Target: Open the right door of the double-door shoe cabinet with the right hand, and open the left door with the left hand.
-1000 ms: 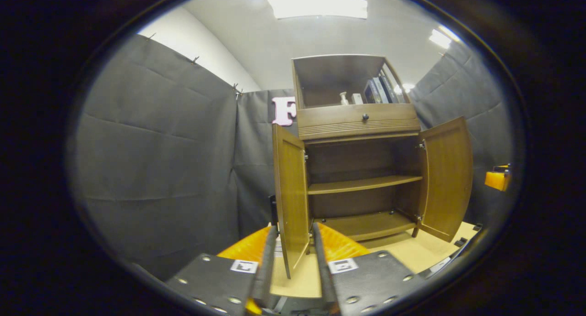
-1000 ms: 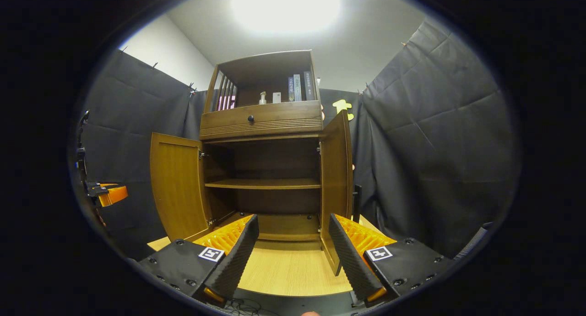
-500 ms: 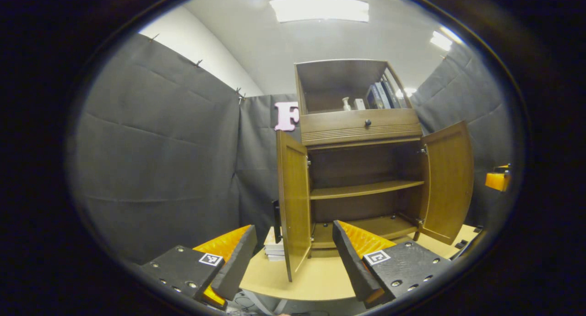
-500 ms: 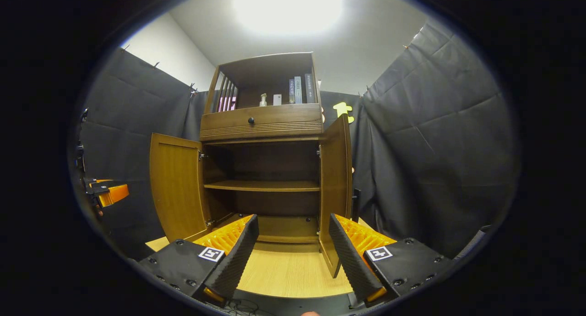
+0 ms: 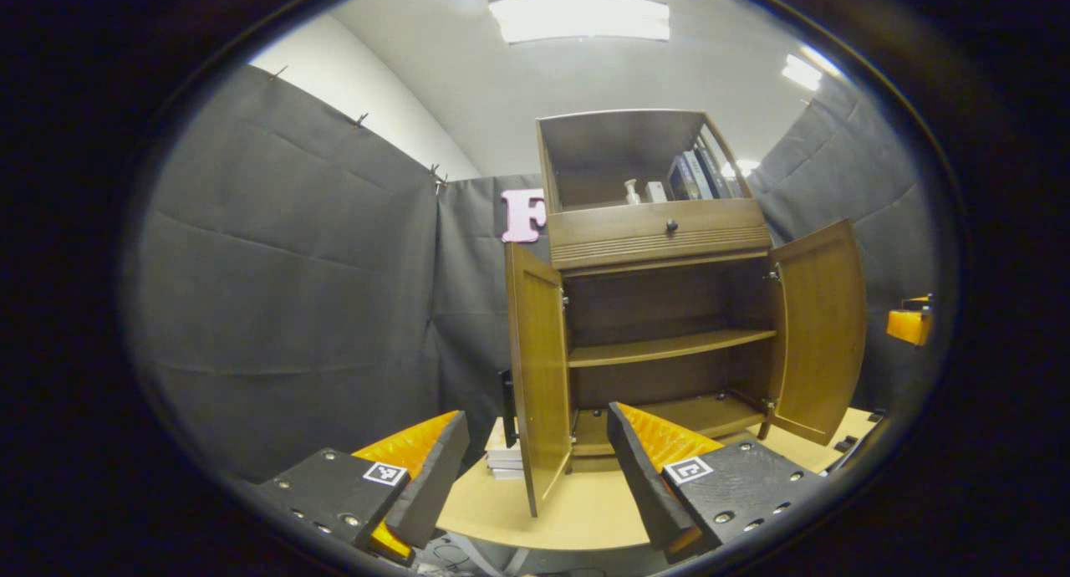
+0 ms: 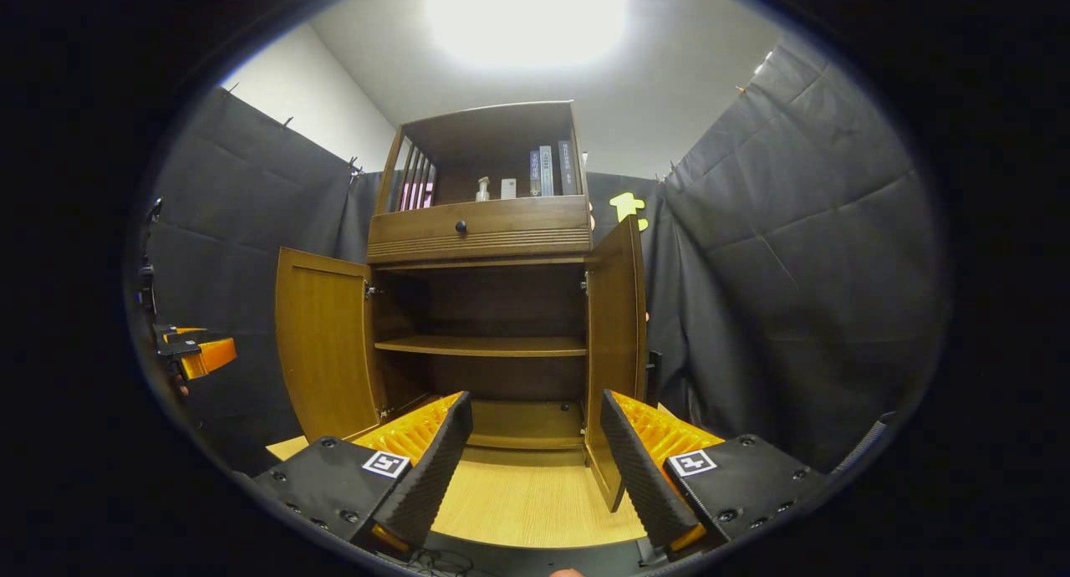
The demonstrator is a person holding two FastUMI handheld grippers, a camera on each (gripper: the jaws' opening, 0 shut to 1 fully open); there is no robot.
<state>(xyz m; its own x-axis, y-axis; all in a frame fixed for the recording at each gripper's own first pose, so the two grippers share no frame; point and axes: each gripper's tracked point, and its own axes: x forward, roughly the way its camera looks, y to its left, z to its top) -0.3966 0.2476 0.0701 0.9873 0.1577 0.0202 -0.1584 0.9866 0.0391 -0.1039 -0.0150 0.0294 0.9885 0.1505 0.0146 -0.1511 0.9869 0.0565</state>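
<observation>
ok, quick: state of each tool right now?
Left tool: open, holding nothing; the left door edge stands between its fingers, untouched.
Right tool: open, holding nothing, short of the right door.

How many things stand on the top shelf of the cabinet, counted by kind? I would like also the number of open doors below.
Books: 3
Pump bottle: 1
White box: 1
Total on the top shelf: 5
Open doors: 2, the left door and the right door
</observation>
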